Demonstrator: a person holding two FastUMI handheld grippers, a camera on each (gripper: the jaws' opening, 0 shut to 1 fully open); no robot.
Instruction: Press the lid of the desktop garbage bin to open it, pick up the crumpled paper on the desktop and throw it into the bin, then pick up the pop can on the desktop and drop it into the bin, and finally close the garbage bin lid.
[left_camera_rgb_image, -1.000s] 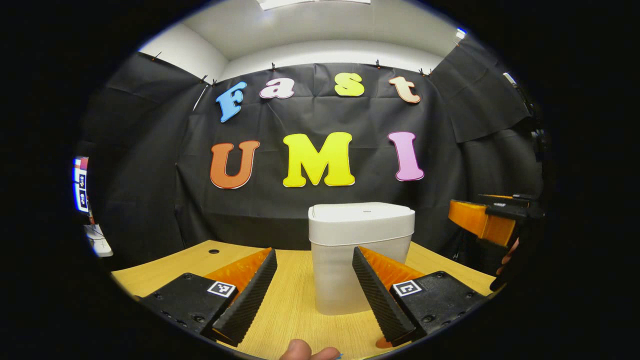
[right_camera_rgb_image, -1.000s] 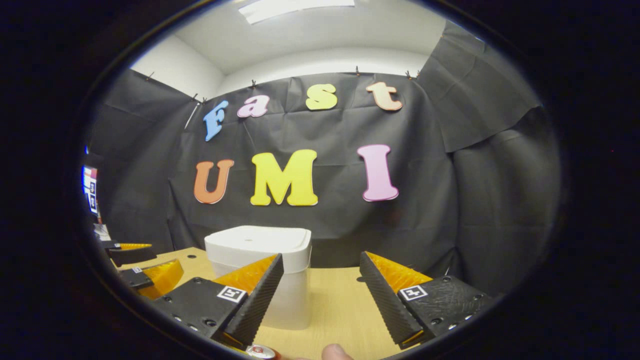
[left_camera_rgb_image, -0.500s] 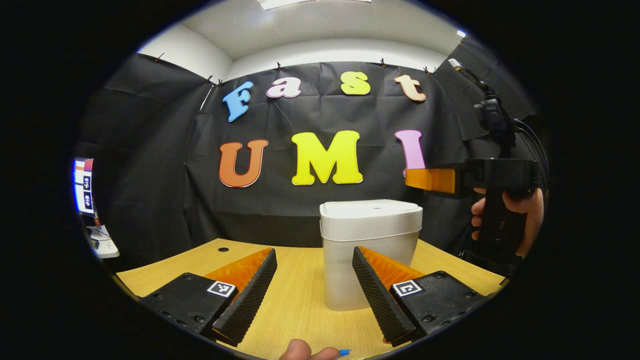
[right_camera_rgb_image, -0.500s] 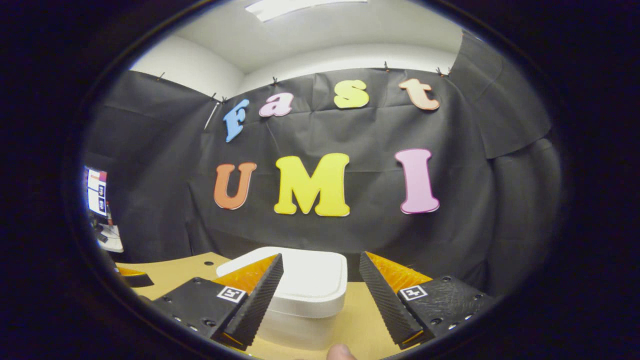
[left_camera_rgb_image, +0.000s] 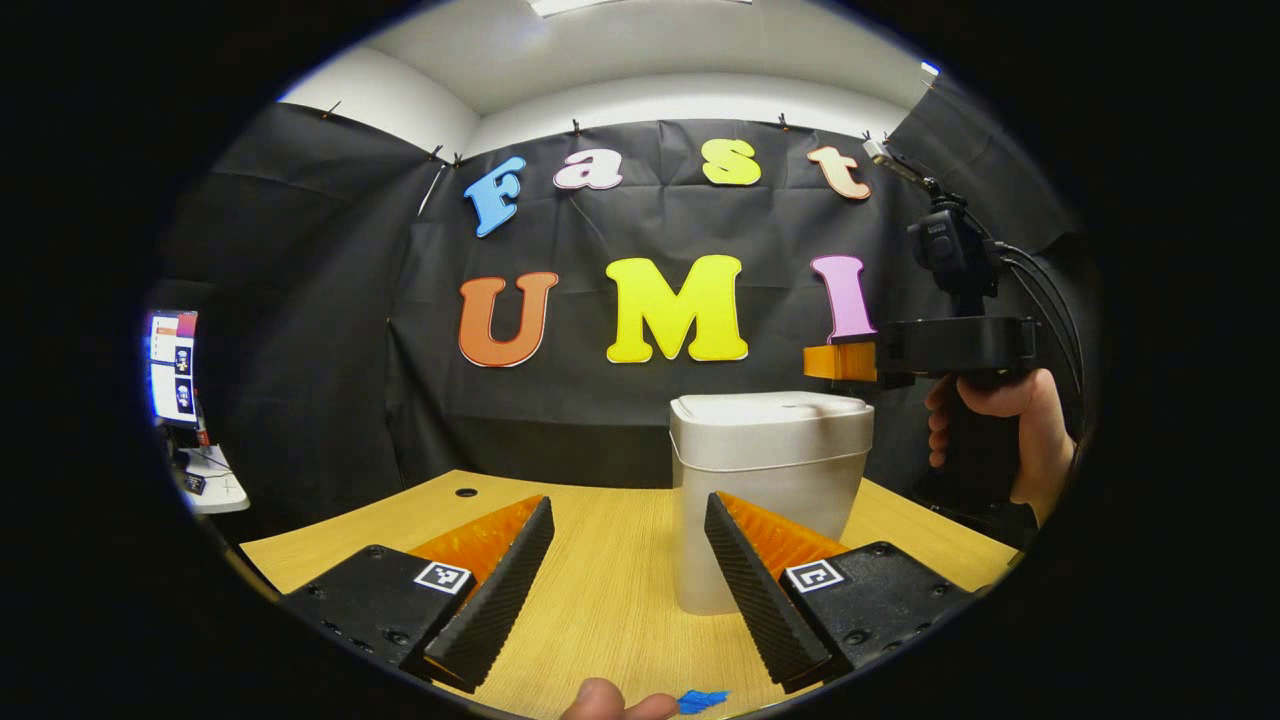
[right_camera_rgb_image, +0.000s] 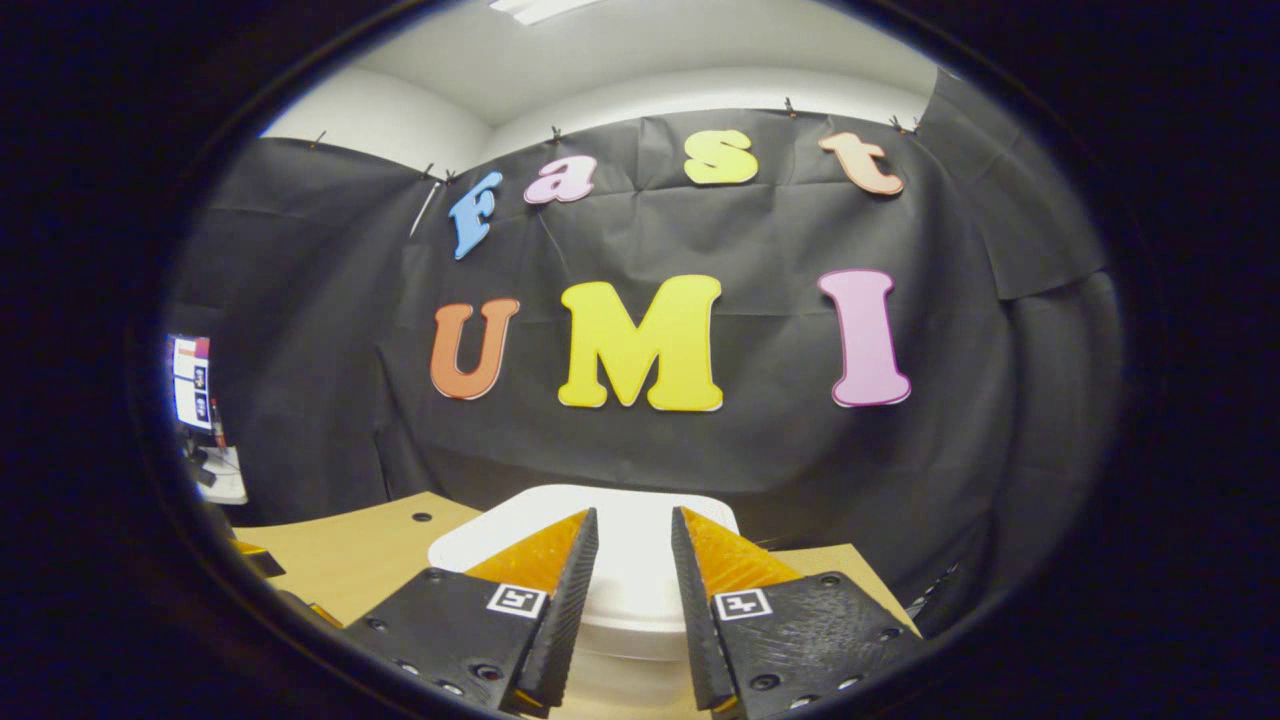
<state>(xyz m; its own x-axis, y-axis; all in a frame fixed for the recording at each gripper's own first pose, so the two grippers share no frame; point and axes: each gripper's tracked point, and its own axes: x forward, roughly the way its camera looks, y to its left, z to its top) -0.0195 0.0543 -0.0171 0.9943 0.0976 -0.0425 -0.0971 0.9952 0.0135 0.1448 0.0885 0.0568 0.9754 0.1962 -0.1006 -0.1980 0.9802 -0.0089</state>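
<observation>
bright overhead light | sharp focus | edges bent by fisheye

Wooden table (left_camera_rgb_image: 600, 590), pale grain, running back to the black cloth wall. Small round hole (left_camera_rgb_image: 466, 492) near its far left edge, seen as well in the right gripper view (right_camera_rgb_image: 422, 517). Standing on it, right of centre: white bin (left_camera_rgb_image: 765, 480), upright, lid down, base flat on the wood. Near the front edge, a small blue scrap (left_camera_rgb_image: 703, 700), lying flat, well apart from the bin. In the right gripper view, table (right_camera_rgb_image: 360, 550) to the left of the bin (right_camera_rgb_image: 640, 560), and a strip of wood on its right.
</observation>
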